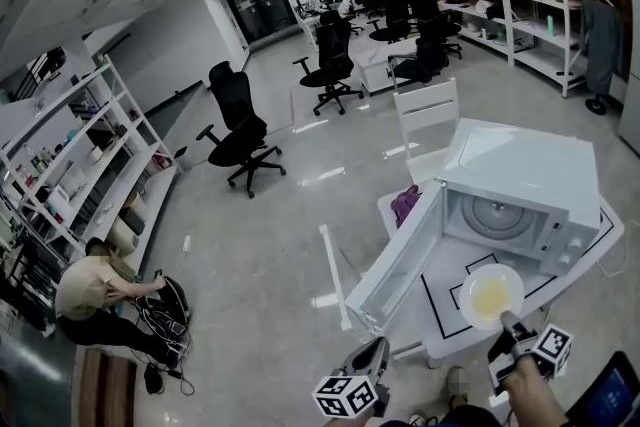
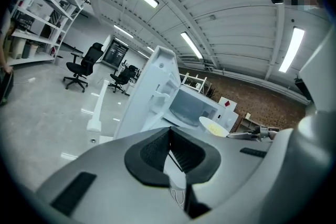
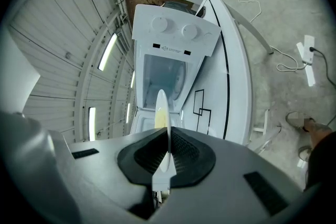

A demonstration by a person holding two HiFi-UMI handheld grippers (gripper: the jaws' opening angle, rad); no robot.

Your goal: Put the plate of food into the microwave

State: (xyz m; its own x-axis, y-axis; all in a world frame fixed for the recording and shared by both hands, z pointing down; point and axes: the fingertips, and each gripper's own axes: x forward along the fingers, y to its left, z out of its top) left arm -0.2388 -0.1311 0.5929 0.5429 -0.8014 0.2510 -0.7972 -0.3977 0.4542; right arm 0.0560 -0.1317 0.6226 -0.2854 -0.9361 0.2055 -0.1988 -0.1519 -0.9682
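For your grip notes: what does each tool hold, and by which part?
The right tool pinches the plate by its near rim; the left tool holds nothing.

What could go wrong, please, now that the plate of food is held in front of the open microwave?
The right gripper pinches the plate only at its rim, so it might tip and spill the food. Going in, the plate could also clip the open door or the frame of the microwave.
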